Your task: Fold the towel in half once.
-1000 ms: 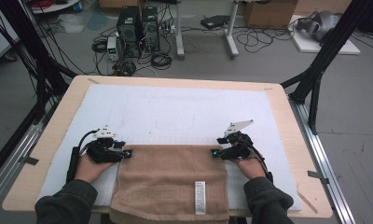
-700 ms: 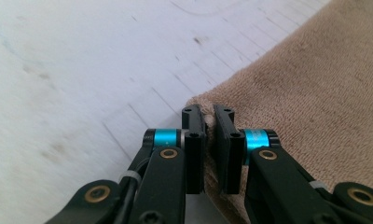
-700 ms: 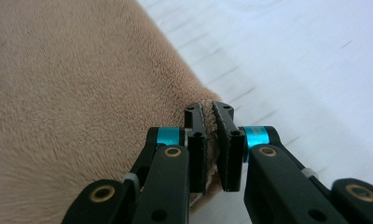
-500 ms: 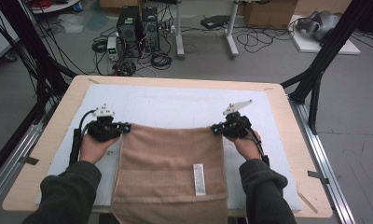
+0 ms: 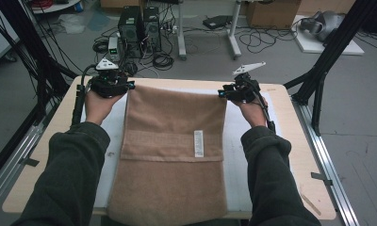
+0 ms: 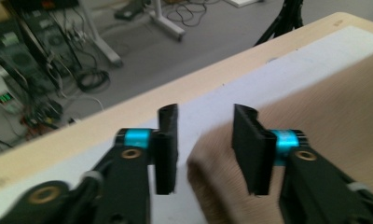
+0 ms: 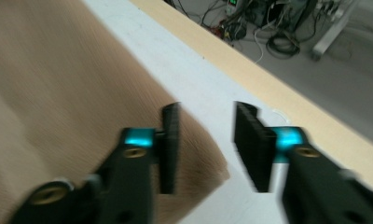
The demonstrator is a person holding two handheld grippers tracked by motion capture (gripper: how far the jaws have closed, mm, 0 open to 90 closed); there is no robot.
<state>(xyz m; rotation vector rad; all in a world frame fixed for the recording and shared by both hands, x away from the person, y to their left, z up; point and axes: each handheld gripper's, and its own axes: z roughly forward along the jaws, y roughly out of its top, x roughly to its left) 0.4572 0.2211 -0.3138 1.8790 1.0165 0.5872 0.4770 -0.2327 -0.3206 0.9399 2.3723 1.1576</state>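
Nearest edge: my two dark sleeves point(image 5: 69, 174) come in from the bottom of the high view, one on each side of the brown towel point(image 5: 172, 155).
Towel: I see it spread lengthwise down the middle of the tabletop point(image 5: 40, 160), on a white mat point(image 5: 236, 141); its near end reaches the near edge and its far end lies close to the far edge.
Towel band: a woven pattern stripe runs across it about halfway up.
Label: a small white tag point(image 5: 198, 143) is sewn on at the right end of that stripe; whatever is printed on it is too small for me to read.
Left hand-held gripper point(image 5: 112, 84): at the towel's far left corner; in the left gripper view point(image 6: 204, 151) its jaws have just been opening and stand apart, the corner of the towel point(image 6: 222, 177) lying loose between them with nothing pressing on it.
Right hand-held gripper point(image 5: 237, 92): at the far right corner; in the right gripper view point(image 7: 207, 147) its jaws have just been opening too, gapped over the white mat, the towel corner point(image 7: 194, 154) under the left jaw, not pinched.
Beyond the tabletop: computer towers point(image 5: 139, 28) and tangled cables point(image 5: 163, 59) on the floor; no readable writing.
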